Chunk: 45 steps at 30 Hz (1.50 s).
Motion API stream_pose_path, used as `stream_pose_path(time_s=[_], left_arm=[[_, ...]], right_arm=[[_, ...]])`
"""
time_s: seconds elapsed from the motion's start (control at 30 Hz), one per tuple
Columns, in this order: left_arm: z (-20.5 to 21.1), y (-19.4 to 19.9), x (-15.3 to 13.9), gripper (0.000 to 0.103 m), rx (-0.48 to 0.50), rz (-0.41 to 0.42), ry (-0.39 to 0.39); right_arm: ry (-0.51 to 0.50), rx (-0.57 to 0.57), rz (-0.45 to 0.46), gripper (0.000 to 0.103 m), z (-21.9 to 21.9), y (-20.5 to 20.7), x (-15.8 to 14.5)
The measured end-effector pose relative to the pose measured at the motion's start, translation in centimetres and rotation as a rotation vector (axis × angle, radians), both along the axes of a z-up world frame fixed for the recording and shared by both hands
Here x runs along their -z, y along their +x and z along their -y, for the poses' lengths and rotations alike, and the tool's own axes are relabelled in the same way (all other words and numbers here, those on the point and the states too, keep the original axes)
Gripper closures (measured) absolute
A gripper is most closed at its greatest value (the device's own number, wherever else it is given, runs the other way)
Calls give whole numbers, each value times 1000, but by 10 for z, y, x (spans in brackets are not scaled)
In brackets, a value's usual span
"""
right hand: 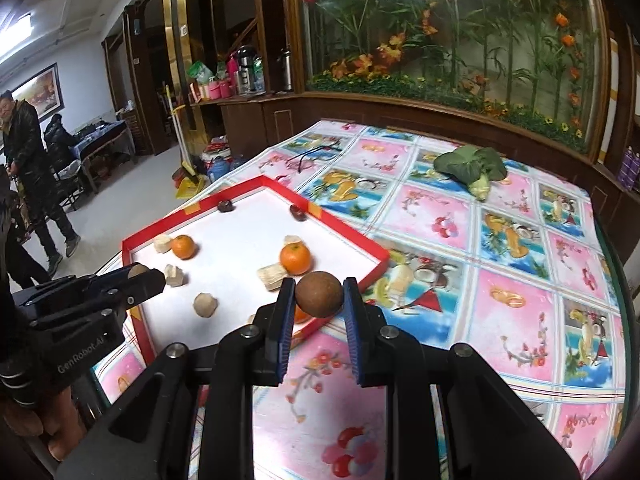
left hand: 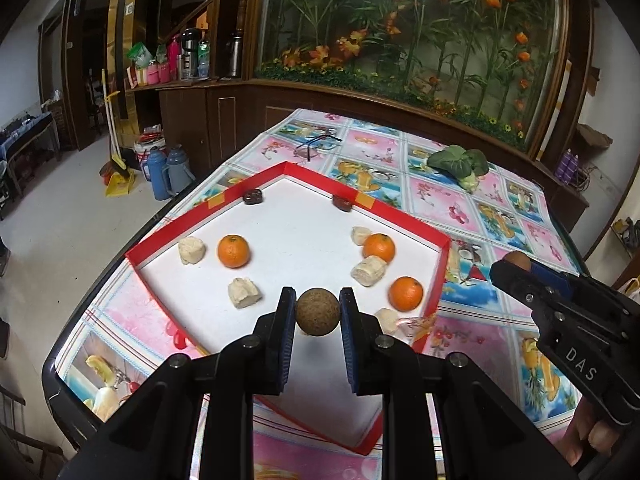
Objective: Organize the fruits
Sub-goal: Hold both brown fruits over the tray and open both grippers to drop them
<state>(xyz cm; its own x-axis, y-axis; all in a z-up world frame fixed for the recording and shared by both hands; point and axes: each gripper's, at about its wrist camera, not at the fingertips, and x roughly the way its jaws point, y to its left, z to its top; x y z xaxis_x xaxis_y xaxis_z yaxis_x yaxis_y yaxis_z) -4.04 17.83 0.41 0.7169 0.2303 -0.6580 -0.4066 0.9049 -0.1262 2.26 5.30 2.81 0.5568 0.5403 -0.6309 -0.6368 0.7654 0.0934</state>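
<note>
Fruits sit at both sets of fingertips: my left gripper [left hand: 317, 312] clamps a rough tan ball-shaped fruit [left hand: 317, 311] above the near part of the red-walled tray [left hand: 440, 276], while my right gripper [right hand: 319, 295] pinches a smoother brown round fruit [right hand: 319, 294] over the tray's right edge, above the flowered tablecloth [right hand: 440, 312]. Seen from the left wrist, the tray's white floor holds three oranges, the nearest orange [left hand: 405, 293] just right of the held ball, another orange [left hand: 379, 247] behind it touching a pale banana chunk [left hand: 369, 271], and a third orange [left hand: 233, 251] to the left beside a pale piece [left hand: 191, 250]. One more pale chunk [left hand: 244, 293] lies left of my fingers. Farther back, two dark red-brown fruits [left hand: 253, 197] rest against the tray's far walls. Beyond the tray, a leafy green vegetable [left hand: 460, 164] lies on the cloth, well apart from everything else, before a glass case of artificial flowers [left hand: 420, 20].
</note>
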Motion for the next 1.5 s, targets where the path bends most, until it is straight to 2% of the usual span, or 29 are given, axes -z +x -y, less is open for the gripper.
stream_pose_path(time_s=[0.63, 0.97, 1.17, 1.3, 1.5], left_arm=[[-23, 1, 6, 83, -22, -9, -26], [-45, 5, 10, 83, -61, -43, -40], [-48, 17, 12, 83, -43, -67, -33], [-54, 40, 9, 83, -48, -93, -2], [-56, 65, 18, 83, -54, -148, 11]], right_arm=[[-37, -33, -14, 77, -23, -4, -1], [-55, -67, -25, 77, -40, -7, 2], [-46, -93, -79, 77, -51, 10, 11], [-60, -127, -70, 77, -68, 25, 9], [-84, -194, -128, 77, -102, 78, 16]])
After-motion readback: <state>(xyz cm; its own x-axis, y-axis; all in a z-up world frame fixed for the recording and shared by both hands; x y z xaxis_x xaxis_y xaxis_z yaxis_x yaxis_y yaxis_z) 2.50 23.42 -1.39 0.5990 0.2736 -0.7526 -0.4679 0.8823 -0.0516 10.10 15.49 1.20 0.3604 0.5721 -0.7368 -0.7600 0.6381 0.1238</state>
